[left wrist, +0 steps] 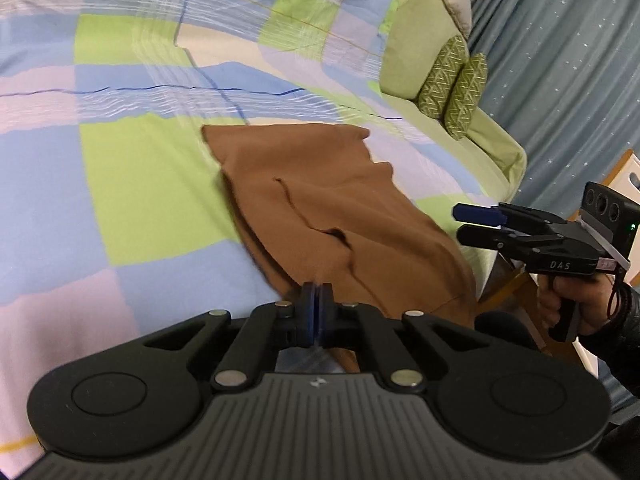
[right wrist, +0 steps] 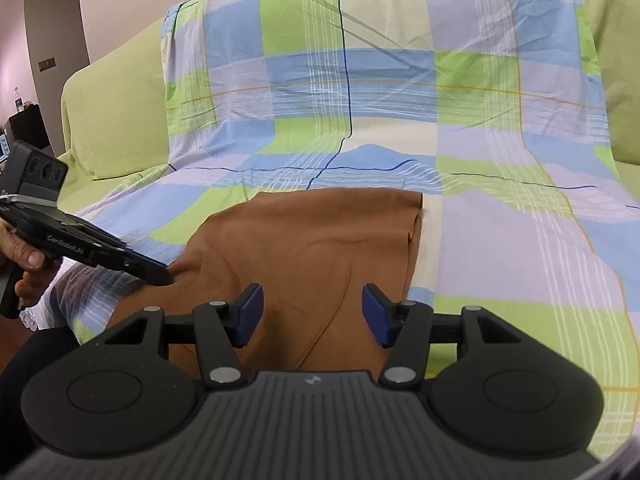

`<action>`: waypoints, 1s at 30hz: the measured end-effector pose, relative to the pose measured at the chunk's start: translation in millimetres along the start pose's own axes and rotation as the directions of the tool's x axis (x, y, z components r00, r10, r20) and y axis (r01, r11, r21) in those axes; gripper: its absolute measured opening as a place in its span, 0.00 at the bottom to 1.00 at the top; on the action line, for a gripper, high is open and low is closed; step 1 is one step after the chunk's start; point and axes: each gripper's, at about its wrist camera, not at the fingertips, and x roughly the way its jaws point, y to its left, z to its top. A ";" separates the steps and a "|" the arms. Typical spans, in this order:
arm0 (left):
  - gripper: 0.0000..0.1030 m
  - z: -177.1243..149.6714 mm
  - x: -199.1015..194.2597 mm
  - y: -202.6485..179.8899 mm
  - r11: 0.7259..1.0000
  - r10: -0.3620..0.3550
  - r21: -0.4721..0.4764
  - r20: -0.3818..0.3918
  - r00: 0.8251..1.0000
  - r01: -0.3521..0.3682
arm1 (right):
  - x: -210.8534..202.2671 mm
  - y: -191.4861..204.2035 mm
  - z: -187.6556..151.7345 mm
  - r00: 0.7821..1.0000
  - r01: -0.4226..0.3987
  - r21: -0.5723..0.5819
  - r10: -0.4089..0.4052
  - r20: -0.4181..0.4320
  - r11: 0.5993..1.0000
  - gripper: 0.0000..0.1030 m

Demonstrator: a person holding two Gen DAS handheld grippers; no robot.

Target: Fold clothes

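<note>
At the near edge of the couch, by clock face from each claw's own view:

Left claw: its blue pads are pressed together at 6 o'clock in the left view, and brown cloth runs right up into them; I judge it is pinching the near hem. In the right view its tip meets the same cloth at 9 o'clock.

Right claw: its blue pads stand wide apart with nothing between them, hovering above the near part of the cloth at 6 o'clock in its own view. In the left view it sits at 3 o'clock, off the cloth's right edge, held by a hand in a dark sleeve.

Brown garment: spread mostly flat, running from the claws toward 12 o'clock. A seam or slit crosses its middle, and the right edge looks layered, so it may already be doubled over once; I cannot tell for sure.

Checked sheet: covers the green couch under and around the garment.

Cushions: two patterned ones at 1 o'clock in the left view, well apart from the garment.

Progress: the garment is still a long piece, not a compact bundle. This fits either an early fold or a later one; more folding appears left.
</note>
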 end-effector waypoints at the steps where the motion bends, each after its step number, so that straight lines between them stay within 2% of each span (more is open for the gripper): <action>1: 0.00 -0.1 -0.8 -0.5 1.000 0.003 -0.001 0.001 1.000 -0.003 | -0.9 -0.3 -0.4 1.000 0.000 0.001 0.000 0.000 1.000 0.49; 9: 0.00 -5.6 -11.9 -4.8 1.000 0.012 -0.013 0.005 1.000 -0.012 | -11.6 3.3 -6.2 1.000 -0.006 -0.007 0.006 0.001 1.000 0.51; 14: 0.00 -14.0 -11.7 -14.5 0.999 -0.023 -0.034 0.008 1.000 0.024 | -18.7 5.1 -15.7 1.000 -0.020 -0.015 0.020 -0.008 1.000 0.51; 21: 0.17 -20.6 -5.9 -26.0 0.999 0.013 -0.037 -0.010 1.000 -0.014 | -24.5 8.4 -25.2 1.000 -0.026 0.002 0.026 -0.014 1.000 0.51; 23: 0.17 -23.1 -8.1 -29.6 0.999 0.029 -0.034 -0.009 1.000 -0.029 | -27.1 8.8 -26.6 1.000 -0.026 0.005 0.027 -0.011 1.000 0.51; 25: 0.22 -25.2 -9.7 -31.2 0.999 0.032 -0.036 -0.006 0.999 -0.032 | -28.6 8.8 -28.1 1.000 -0.028 0.010 0.028 -0.010 1.000 0.51; 30: 0.22 -28.8 -11.4 -36.7 0.998 0.063 -0.028 0.002 0.998 -0.063 | -32.4 10.0 -30.8 0.999 -0.032 0.020 0.032 -0.006 0.999 0.52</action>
